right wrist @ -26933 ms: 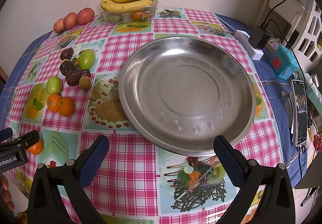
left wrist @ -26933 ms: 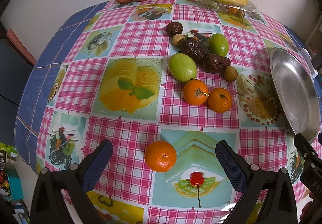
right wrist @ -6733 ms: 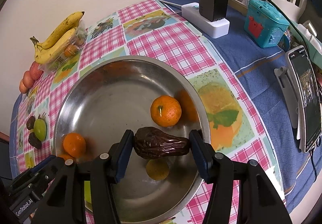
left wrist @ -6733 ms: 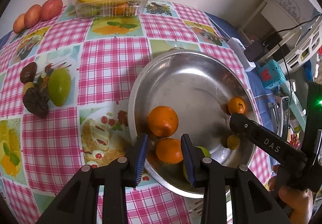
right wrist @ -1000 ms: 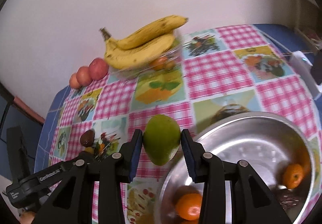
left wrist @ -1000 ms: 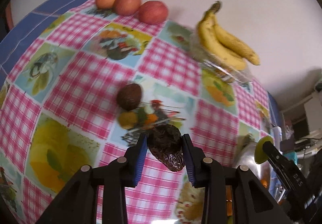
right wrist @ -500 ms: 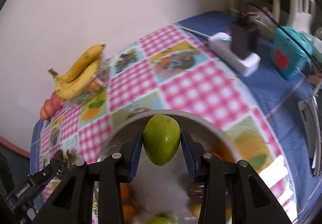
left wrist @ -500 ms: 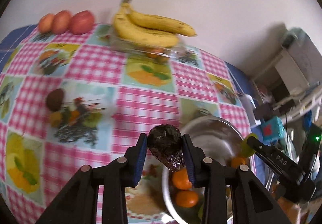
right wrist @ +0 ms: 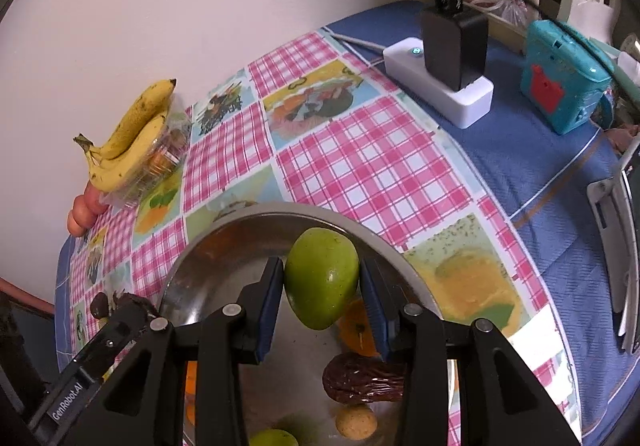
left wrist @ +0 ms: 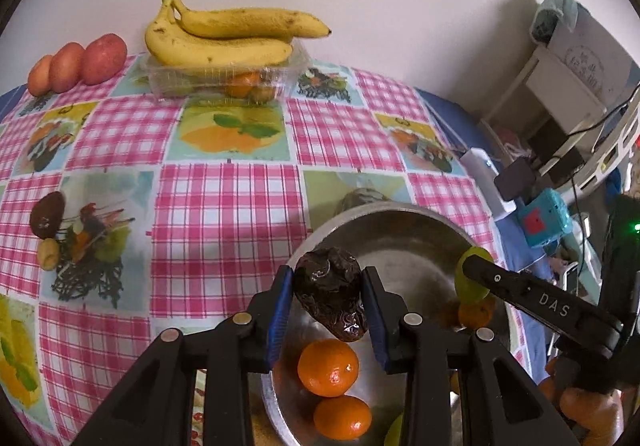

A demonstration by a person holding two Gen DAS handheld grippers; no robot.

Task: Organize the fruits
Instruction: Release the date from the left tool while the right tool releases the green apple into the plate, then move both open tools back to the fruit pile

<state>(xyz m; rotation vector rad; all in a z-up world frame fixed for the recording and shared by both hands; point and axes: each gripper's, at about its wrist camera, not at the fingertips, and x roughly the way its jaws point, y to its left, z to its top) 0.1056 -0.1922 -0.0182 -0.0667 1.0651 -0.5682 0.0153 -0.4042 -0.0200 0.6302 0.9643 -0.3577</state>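
The wrinkled dark fruit (left wrist: pixel 331 293) hangs pinched between the pads of the left gripper (left wrist: pixel 327 312), above the near-left part of the metal plate (left wrist: pixel 404 217); the green fruit (right wrist: pixel 321 277) is squeezed the same way by the right gripper (right wrist: pixel 322 312) over the plate's far side, so each can likely drop inside the rim without rolling off; below them lie 2 oranges (left wrist: pixel 328 367), another dark fruit (right wrist: pixel 364 382) and a small tan fruit (right wrist: pixel 356 422), gathered there as sorted pieces; out on the checked tablecloth (left wrist: pixel 224 213) 2 small fruits (left wrist: pixel 47 213) wait at the left; bananas (left wrist: pixel 224 37) rest on a clear tub (left wrist: pixel 224 77) by the wall.
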